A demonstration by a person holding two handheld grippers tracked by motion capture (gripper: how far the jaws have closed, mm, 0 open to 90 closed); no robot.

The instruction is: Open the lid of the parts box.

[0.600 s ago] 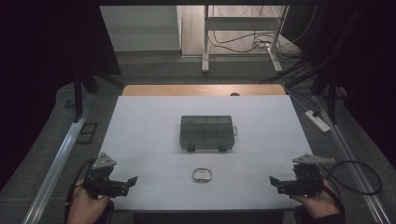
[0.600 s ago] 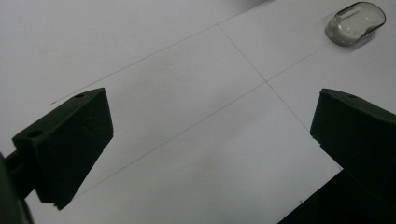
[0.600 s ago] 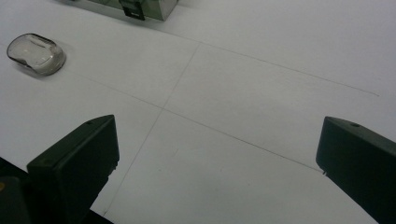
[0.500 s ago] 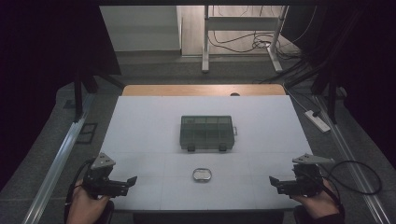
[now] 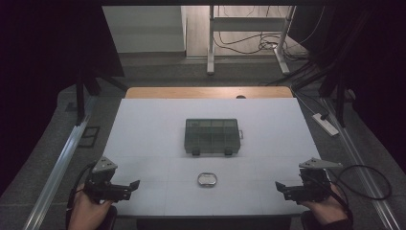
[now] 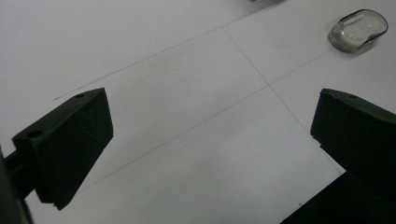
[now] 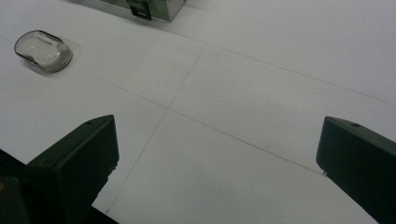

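Your left gripper (image 5: 128,184) sits at the near left corner of the bench (image 5: 143,124), its fingers (image 6: 65,140) spread wide with nothing between them, pointing inward toward the small clear dish (image 5: 207,179). That dish is the landmark here: it lies on the near half of the bench, roughly midway between your two hands, alone on the white surface. Just beyond the dish, toward the far side, stands the compartment box (image 5: 212,136), lid shut as far as can be seen, its two latches facing the dish and well apart from it. To the right of the dish, at the near right corner, your right gripper (image 5: 282,188) mirrors the left — fingers (image 7: 74,163) wide open, empty, aimed back at the dish. This looks like the very start: nothing is gripped and neither hand has closed in. The next move probably calls for one gripper to travel inward to the dish, or past it to the box latches. Room is generous — bare bench lies on both sides of the dish. Mind the near edge, though: both grippers hover right at it, and the dish is shallow and smooth, so it may slide when nudged.
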